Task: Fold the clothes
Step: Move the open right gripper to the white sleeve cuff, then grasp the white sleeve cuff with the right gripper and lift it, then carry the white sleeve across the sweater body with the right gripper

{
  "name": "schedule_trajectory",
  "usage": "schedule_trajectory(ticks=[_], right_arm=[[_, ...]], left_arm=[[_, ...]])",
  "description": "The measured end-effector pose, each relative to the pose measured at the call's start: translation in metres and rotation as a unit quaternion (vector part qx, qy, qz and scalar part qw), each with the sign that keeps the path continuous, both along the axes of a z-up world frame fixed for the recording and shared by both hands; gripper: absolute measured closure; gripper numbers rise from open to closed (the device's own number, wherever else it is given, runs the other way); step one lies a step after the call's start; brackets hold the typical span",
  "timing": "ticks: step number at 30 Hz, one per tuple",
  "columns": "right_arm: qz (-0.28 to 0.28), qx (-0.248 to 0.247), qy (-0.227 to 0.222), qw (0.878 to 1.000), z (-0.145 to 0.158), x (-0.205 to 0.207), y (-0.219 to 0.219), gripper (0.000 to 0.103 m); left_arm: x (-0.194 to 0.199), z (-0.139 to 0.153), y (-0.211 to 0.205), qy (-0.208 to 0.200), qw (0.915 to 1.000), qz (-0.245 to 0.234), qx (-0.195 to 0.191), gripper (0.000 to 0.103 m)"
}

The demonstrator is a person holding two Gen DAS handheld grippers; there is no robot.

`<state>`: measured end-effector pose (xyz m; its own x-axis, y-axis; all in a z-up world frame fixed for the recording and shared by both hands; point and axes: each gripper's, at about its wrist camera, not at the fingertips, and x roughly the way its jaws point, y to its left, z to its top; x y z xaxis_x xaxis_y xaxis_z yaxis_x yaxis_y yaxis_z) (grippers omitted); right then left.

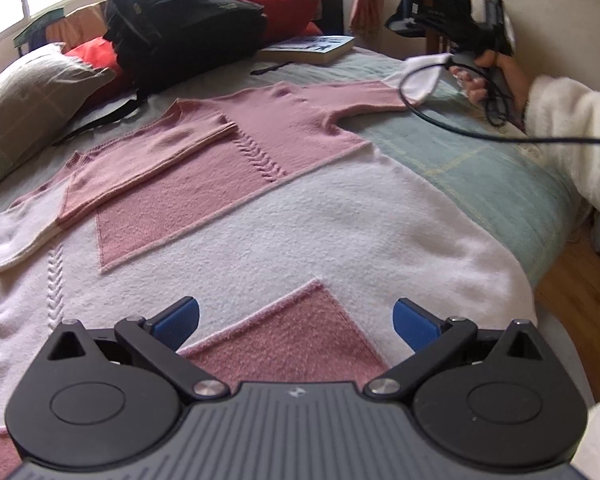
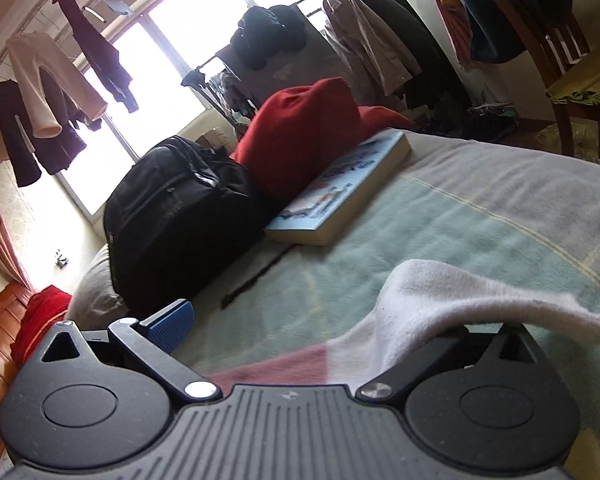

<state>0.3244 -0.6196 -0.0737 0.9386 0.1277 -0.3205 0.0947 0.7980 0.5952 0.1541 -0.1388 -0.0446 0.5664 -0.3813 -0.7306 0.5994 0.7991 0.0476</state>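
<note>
The left gripper (image 1: 296, 316) hovers wide open over the sweater (image 1: 300, 224). At two o'clock, the right gripper (image 2: 320, 320), jaws parted, carries the sleeve (image 2: 452, 304) draped over one finger.

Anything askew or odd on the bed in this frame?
Mostly tidy. The sweater lies flat with one sleeve folded across its chest, but its other sleeve's white cuff is draped over the open right gripper, hiding one finger.

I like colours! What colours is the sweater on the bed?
Pink and white sweater, clearest in the left wrist view.
</note>
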Motion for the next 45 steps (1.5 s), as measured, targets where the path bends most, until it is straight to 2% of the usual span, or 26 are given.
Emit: schedule_trajectory(ticks=[7,12,20,45], right_arm=[[0.013,-0.017,0.001,1.0,0.03,0.002,0.037,0.0],[0.018,-0.011,0.003,1.0,0.046,0.004,0.063,0.0],[0.046,-0.032,0.009,0.998,0.074,0.016,0.118,0.0],[0.142,-0.076,0.017,0.987,0.102,0.05,0.258,0.0]], left_arm=[[-0.014,0.009,0.025,-0.006,0.9999,-0.009,-0.005,0.001],[-0.021,0.014,0.047,-0.009,0.9999,-0.003,-0.007,0.001],[-0.032,0.02,0.081,-0.013,0.9997,0.013,-0.016,0.001],[-0.041,0.026,0.136,-0.03,0.9983,0.032,-0.039,0.001]])
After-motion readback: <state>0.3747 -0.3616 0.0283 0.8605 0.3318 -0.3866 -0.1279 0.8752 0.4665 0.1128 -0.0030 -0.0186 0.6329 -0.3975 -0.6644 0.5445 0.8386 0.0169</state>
